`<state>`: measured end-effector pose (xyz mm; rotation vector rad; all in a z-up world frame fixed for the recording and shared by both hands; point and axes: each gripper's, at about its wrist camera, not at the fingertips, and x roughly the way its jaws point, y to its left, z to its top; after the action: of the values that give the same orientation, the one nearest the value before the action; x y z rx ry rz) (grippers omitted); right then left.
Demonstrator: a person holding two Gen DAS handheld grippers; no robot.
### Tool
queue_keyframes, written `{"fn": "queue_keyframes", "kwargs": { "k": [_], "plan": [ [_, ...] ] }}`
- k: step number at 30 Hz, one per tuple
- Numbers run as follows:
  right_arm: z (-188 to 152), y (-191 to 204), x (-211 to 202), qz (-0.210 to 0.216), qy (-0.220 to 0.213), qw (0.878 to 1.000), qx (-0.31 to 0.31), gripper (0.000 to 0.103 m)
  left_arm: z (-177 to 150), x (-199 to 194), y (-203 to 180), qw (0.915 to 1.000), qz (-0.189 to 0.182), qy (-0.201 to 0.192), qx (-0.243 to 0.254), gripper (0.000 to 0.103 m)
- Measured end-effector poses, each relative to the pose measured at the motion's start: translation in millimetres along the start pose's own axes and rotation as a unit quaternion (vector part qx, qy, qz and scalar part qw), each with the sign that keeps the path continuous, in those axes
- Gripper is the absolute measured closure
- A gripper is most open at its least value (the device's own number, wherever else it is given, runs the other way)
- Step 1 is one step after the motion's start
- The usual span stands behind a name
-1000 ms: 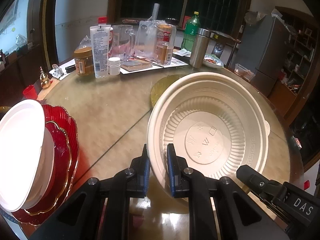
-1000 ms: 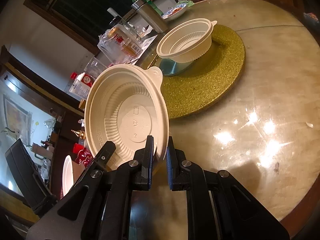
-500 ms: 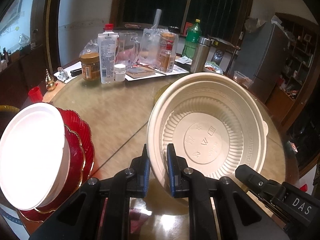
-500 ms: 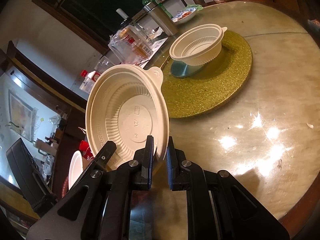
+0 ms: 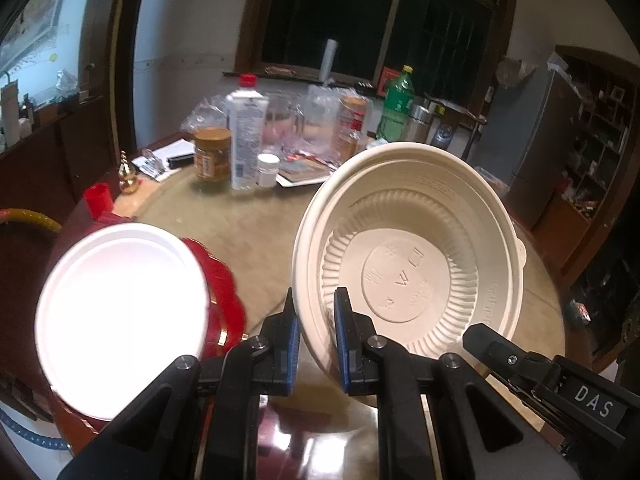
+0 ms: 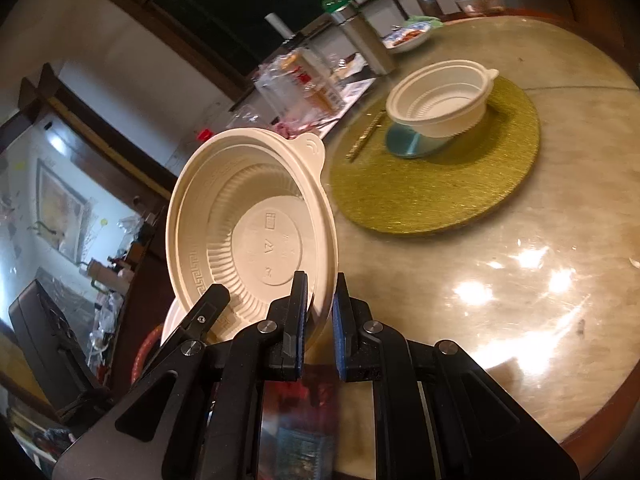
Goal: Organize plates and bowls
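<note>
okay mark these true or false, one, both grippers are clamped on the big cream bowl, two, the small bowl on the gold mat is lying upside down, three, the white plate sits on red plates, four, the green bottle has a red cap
1. True: the left gripper and right gripper both pinch the big cream bowl by its rim.
2. False: the small bowl on the gold mat faces up, tilted on a blue disc.
3. True: the white plate lies on red plates.
4. False: the green bottle has a yellow cap.

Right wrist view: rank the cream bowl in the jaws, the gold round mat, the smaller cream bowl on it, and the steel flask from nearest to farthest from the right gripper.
1. Cream bowl, clamped by its rim in the right gripper.
2. Gold round mat, ahead to the right on the table.
3. Smaller cream bowl, on the mat's far part.
4. Steel flask, beyond the mat near the table's far edge.
</note>
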<state>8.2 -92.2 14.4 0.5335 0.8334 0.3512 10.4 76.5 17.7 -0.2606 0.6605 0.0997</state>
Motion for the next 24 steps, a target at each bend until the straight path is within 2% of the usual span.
{"fn": "queue_keyframes", "kwargs": {
  "k": [13, 24],
  "plan": [
    [-12, 59, 13, 0.045, 0.024, 0.997, -0.057, 0.092, 10, -30, 48, 0.9983, 0.035, -0.029, -0.036, 0.088],
    [-28, 107, 38, 0.083, 0.06, 0.99, -0.099, 0.092, 13, -50, 91, 0.9931, 0.079, -0.05, -0.071, 0.088]
  ]
}}
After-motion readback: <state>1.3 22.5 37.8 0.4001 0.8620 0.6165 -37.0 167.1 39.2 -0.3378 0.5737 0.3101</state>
